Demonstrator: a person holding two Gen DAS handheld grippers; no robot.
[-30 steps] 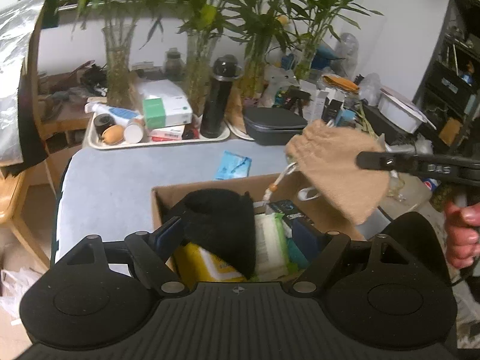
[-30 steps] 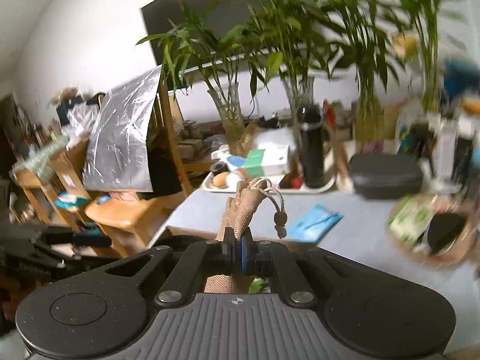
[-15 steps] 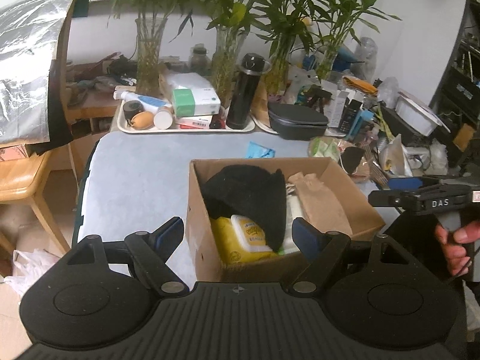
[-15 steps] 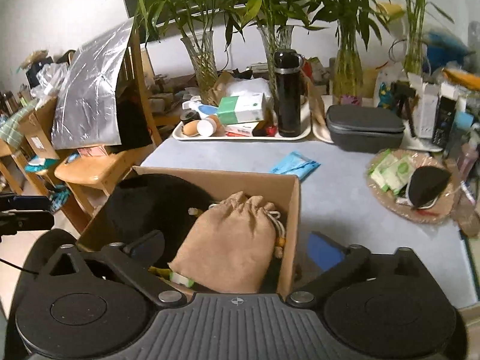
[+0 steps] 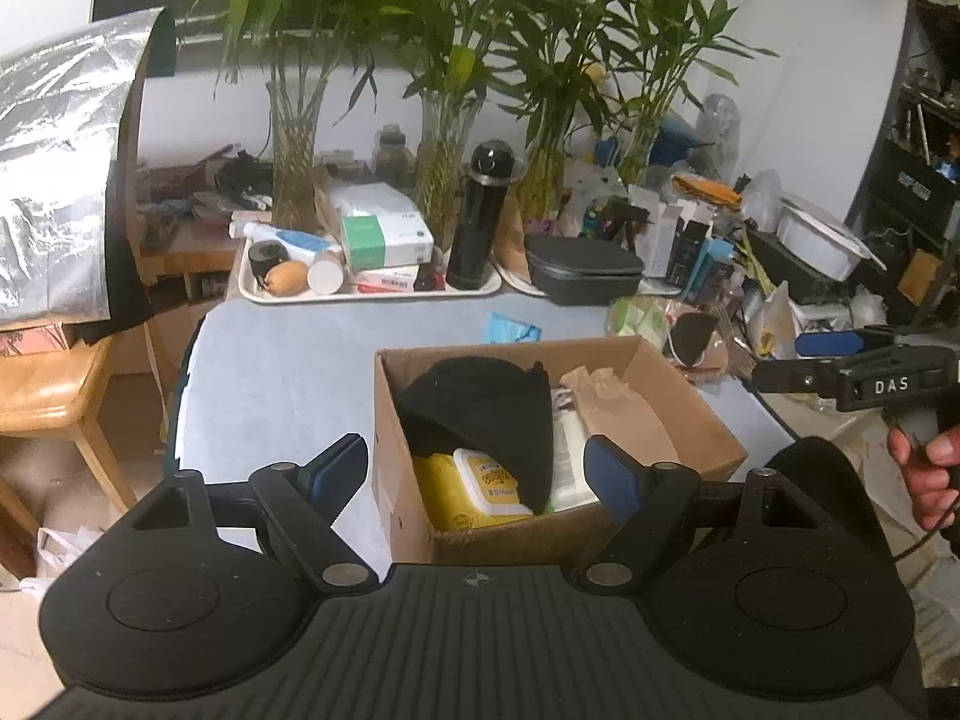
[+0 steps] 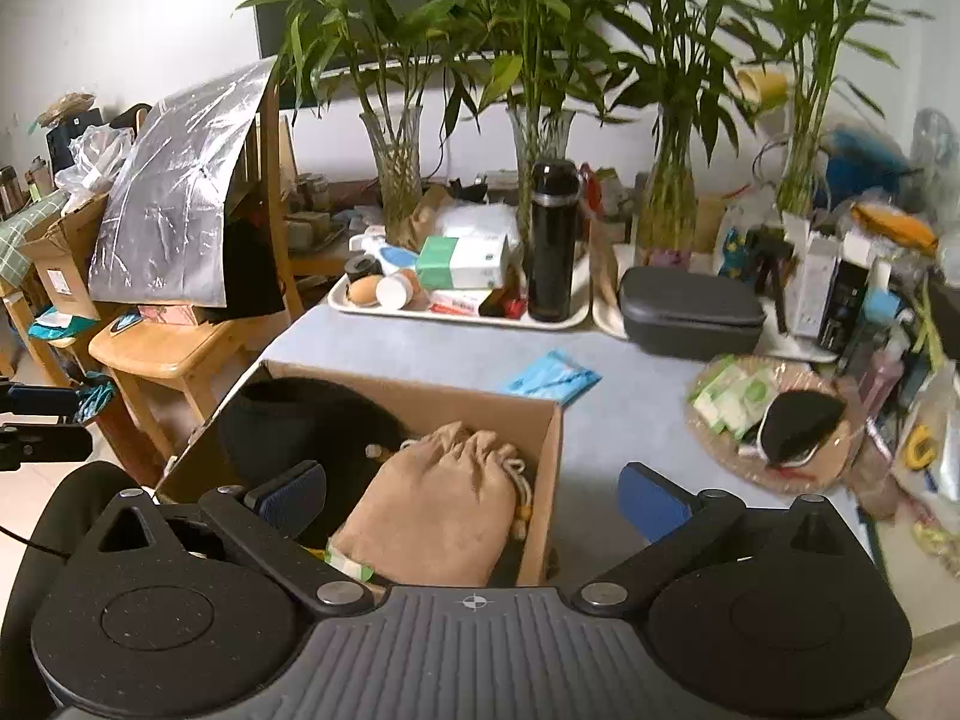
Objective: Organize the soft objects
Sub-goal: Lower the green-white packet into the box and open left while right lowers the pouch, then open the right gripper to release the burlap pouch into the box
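Note:
A cardboard box [image 5: 696, 414] [image 6: 549, 450] stands on the grey-blue table [image 5: 282, 372]. In it lie a tan drawstring pouch [image 6: 444, 516] [image 5: 618, 414], a black soft cap [image 5: 480, 408] [image 6: 300, 420] and a yellow wipes pack [image 5: 480, 486]. My left gripper [image 5: 477, 474] is open and empty, just in front of the box's near side. My right gripper [image 6: 471, 492] is open and empty, above the box's near right corner, with the pouch below it. The right gripper also shows in the left wrist view [image 5: 840, 360], to the right of the box.
A white tray [image 6: 456, 315] with a black flask [image 6: 552, 240], boxes and tubes stands at the back. A dark case [image 6: 690, 312], a blue packet [image 6: 552, 375], a woven plate [image 6: 774, 420] with packs, glass vases [image 6: 396, 174] and a wooden chair [image 6: 168, 348] surround the box.
My right gripper carried the tan pouch over the box, opened and let it go; the pouch now lies in the box. Both grippers have drawn back from the box.

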